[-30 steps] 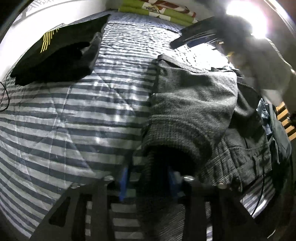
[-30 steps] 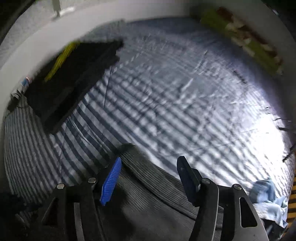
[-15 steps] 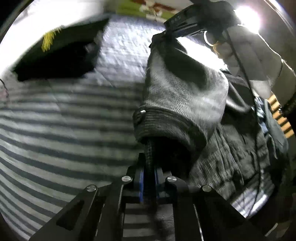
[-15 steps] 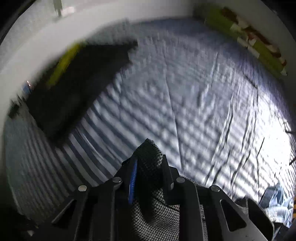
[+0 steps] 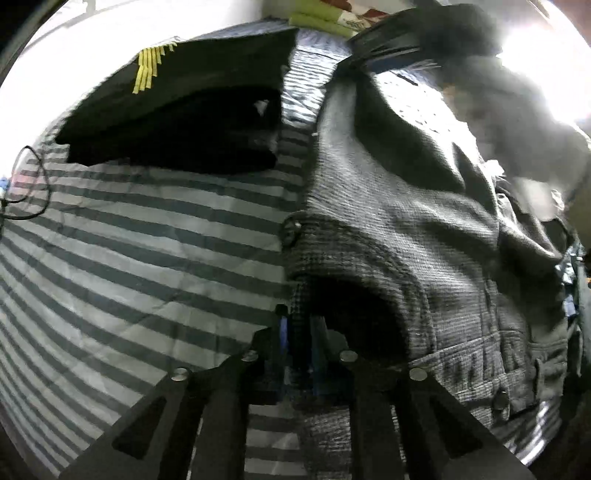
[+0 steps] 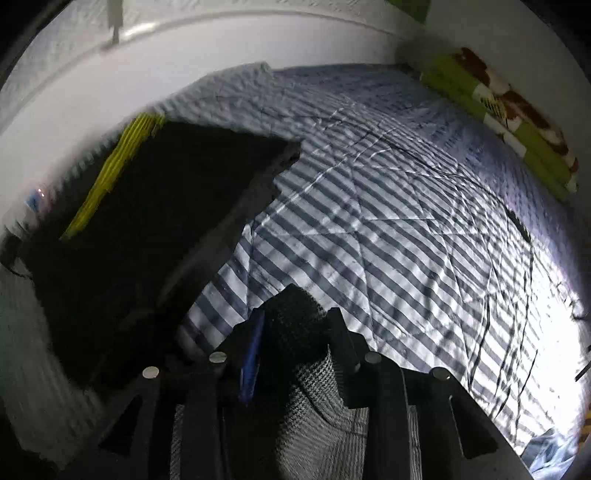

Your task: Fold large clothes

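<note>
A grey checked garment with buttons (image 5: 399, 229) hangs lifted over the striped bedsheet (image 5: 140, 258). My left gripper (image 5: 299, 332) is shut on its lower edge, the blue pads pinching the cloth. In the left wrist view the right gripper (image 5: 391, 31) holds the garment's far upper corner, with a person's hand behind it. Seen from the right wrist, my right gripper (image 6: 291, 325) is shut on a dark bunch of the same grey garment (image 6: 314, 406), which droops below the fingers.
A folded black garment with yellow stripes (image 5: 184, 110) lies on the bed at the far left, also visible as the black pile (image 6: 147, 229) in the right wrist view. Green patterned bedding (image 6: 498, 122) lines the far edge. A cable (image 5: 29, 184) lies at the left.
Both grippers went from open to shut on the grey garment, then lifted it off the bed; it now hangs stretched between them, closer to the black folded pile.
</note>
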